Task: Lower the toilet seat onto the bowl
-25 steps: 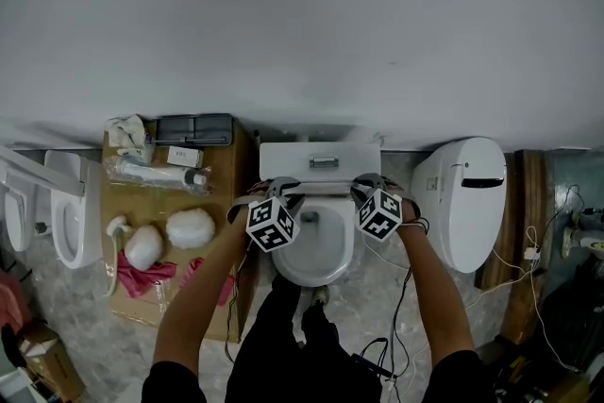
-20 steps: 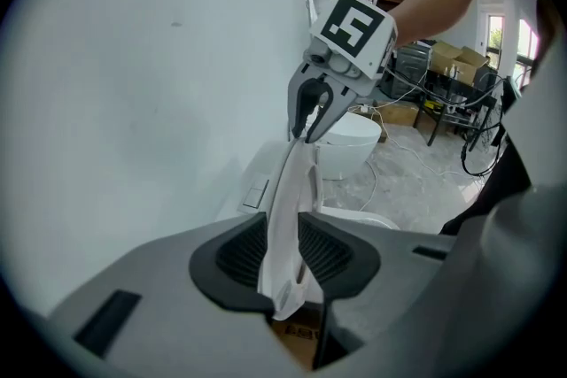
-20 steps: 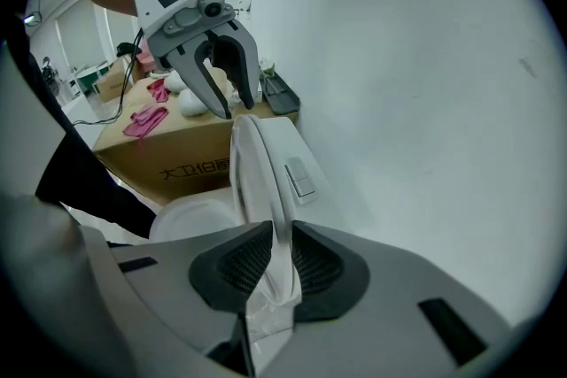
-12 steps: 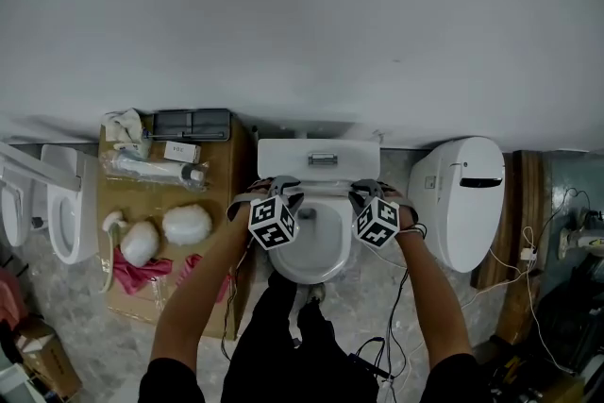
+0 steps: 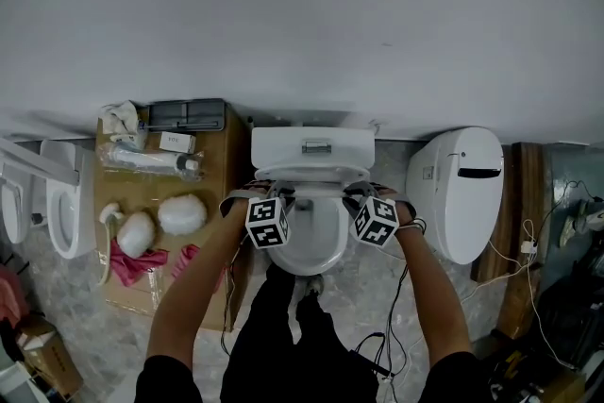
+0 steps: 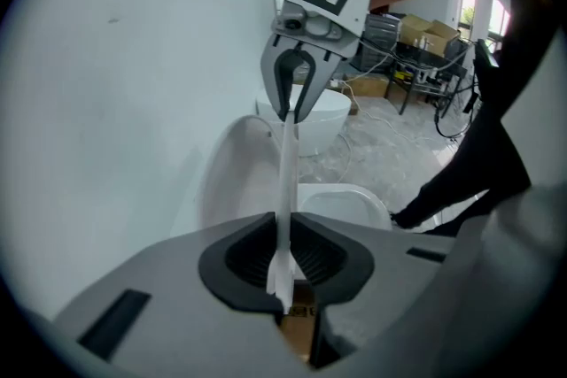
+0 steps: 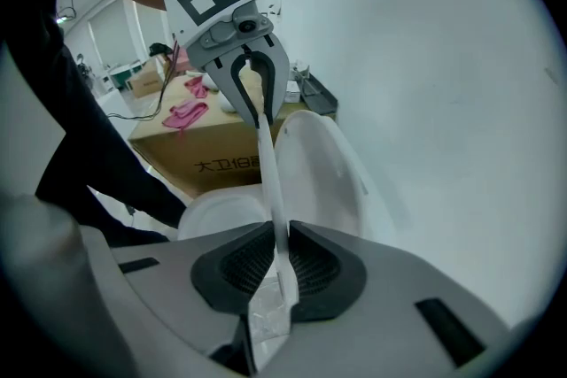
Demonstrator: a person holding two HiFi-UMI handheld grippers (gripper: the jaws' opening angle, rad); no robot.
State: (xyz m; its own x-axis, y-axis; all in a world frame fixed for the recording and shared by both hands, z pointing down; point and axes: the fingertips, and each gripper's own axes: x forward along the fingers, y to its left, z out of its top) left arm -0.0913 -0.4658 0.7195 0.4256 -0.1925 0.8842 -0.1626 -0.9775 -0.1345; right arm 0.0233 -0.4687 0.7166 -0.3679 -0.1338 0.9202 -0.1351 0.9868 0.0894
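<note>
The white toilet seat (image 6: 285, 190) stands upright, and I see it edge-on as a thin strip running between both grippers. My left gripper (image 6: 283, 266) has its jaws closing on the seat's left side, pads against it. My right gripper (image 7: 283, 266) has its jaws closing on the right side of the seat (image 7: 273, 190), pads touching it. From above, the left gripper (image 5: 280, 194) and right gripper (image 5: 355, 194) flank the open bowl (image 5: 311, 245) just in front of the tank (image 5: 312, 149). The raised lid (image 7: 321, 162) stands behind the seat.
A cardboard box (image 5: 215, 173) with a cloth, white pads and a tube stands left of the toilet. Another white toilet (image 5: 462, 189) stands at the right and a third (image 5: 61, 208) at the far left. Cables (image 5: 396, 316) trail on the floor. The wall is close behind.
Both grippers have stayed at the seat's two sides. The toilet and the tank now sit slightly higher in the head view.
</note>
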